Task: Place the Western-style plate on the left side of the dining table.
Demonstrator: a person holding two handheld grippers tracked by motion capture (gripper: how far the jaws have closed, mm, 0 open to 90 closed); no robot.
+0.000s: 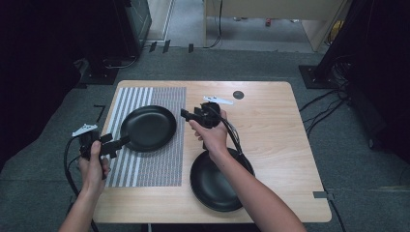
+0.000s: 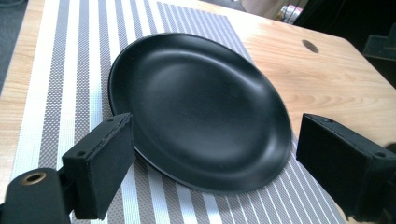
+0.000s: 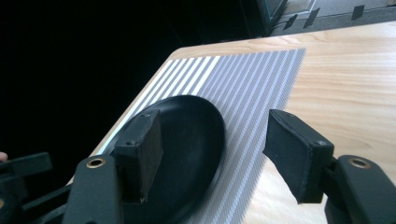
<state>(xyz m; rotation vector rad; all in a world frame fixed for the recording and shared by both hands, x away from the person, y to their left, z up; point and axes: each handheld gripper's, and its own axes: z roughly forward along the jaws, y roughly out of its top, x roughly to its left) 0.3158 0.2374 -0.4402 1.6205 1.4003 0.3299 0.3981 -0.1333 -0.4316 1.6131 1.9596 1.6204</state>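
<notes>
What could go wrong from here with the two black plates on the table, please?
The left claw is open right beside the plate on the striped mat; a careless move could nudge it askew. The second plate sits near the table's front edge under the right forearm, so a dropped arm might knock it off.

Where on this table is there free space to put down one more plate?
The right half of the wooden table is bare, between the round hole and the right edge. The striped placemat is free in front of its black plate. The front middle is crowded by the second black plate.
</notes>
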